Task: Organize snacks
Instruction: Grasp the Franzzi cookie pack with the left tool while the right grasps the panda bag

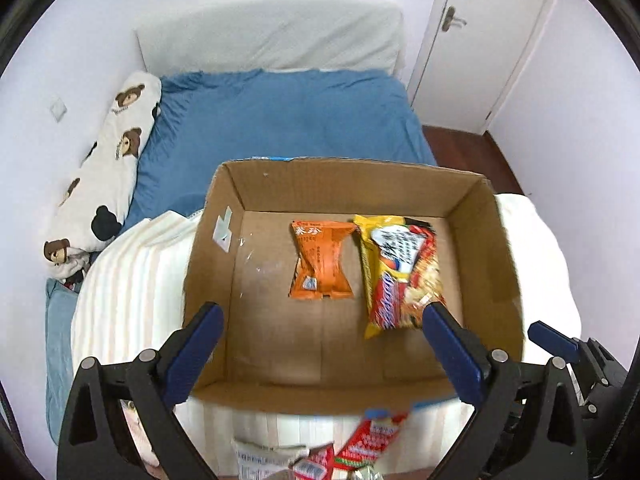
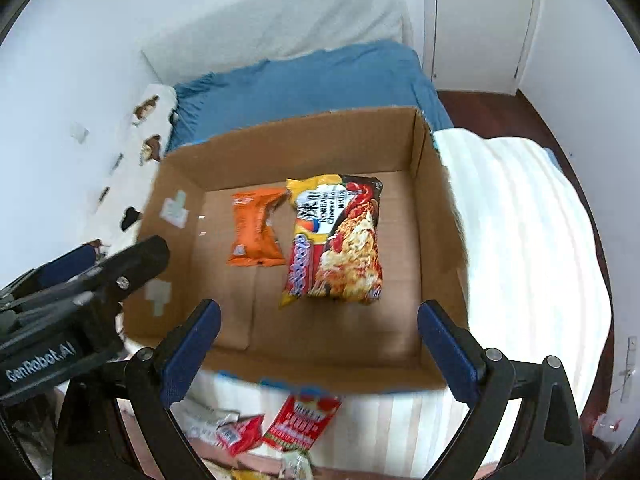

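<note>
An open cardboard box (image 1: 344, 188) (image 2: 304, 136) sits on the bed. Inside lie an orange snack packet (image 1: 322, 260) (image 2: 254, 232) and, to its right, a yellow and red noodle packet (image 1: 400, 272) (image 2: 336, 240). My left gripper (image 1: 322, 316) is open and empty above the box's near edge. My right gripper (image 2: 320, 316) is open and empty, also above the near edge. Several loose packets lie in front of the box, among them a red packet (image 1: 368, 440) (image 2: 300, 424). The left gripper's body (image 2: 80, 288) shows at the left of the right wrist view.
The box rests on a white striped blanket (image 1: 128, 288) (image 2: 528, 240) over a blue sheet (image 1: 280, 116) (image 2: 312, 80). A bear-print pillow (image 1: 108, 160) lies along the left wall. A white door (image 1: 480, 40) stands at the back right.
</note>
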